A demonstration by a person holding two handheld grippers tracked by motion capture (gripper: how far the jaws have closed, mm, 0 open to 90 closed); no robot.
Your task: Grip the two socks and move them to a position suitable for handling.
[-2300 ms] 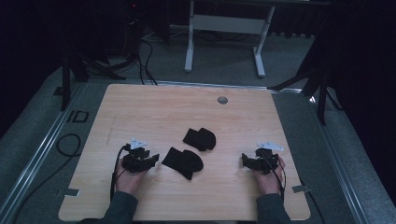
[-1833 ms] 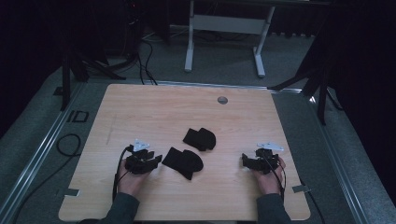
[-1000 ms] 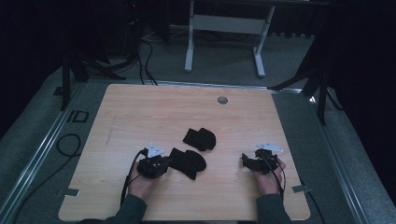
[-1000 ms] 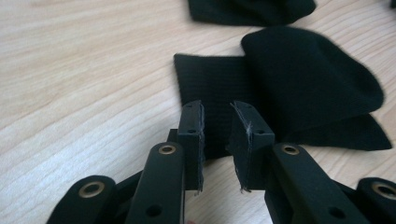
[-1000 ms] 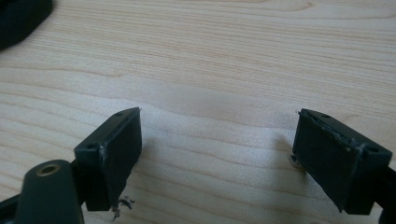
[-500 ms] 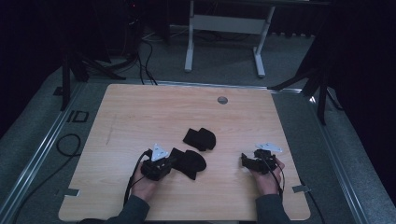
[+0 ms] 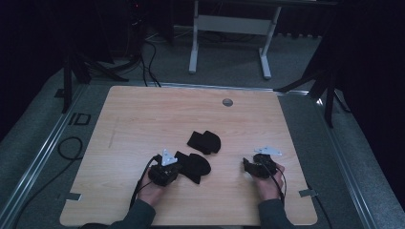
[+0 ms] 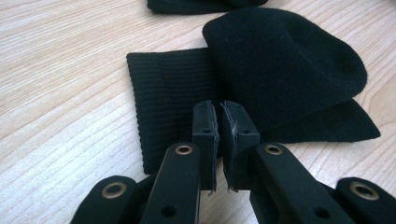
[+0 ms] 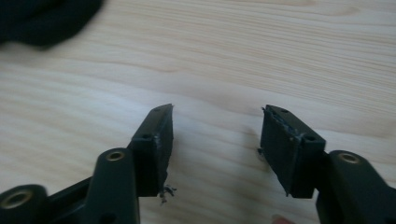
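Note:
Two black knitted socks lie on the wooden table (image 7: 143, 119). The near sock (image 7: 193, 167) (image 8: 280, 70) is folded over, with its ribbed cuff (image 8: 168, 93) towards me. My left gripper (image 7: 177, 164) (image 8: 218, 126) has just been closing and now pinches the near edge of that cuff. The far sock (image 7: 204, 141) (image 8: 196, 5) lies apart, just behind. My right gripper (image 7: 246, 166) (image 9: 217, 135) rests low over bare wood to the right of the socks. Its jaws have just been closing but stand apart with nothing between them. A dark bit of sock (image 9: 42, 18) shows at its view's top left.
A grey round grommet (image 7: 227, 102) sits in the table near its far edge. Behind the table stands a white frame (image 7: 229, 24). Cables (image 7: 71, 148) lie on the floor at the left. Bare wood surrounds the socks.
My left hand slid right from beside the near sock up to its cuff end. The right hand has stayed where it was.

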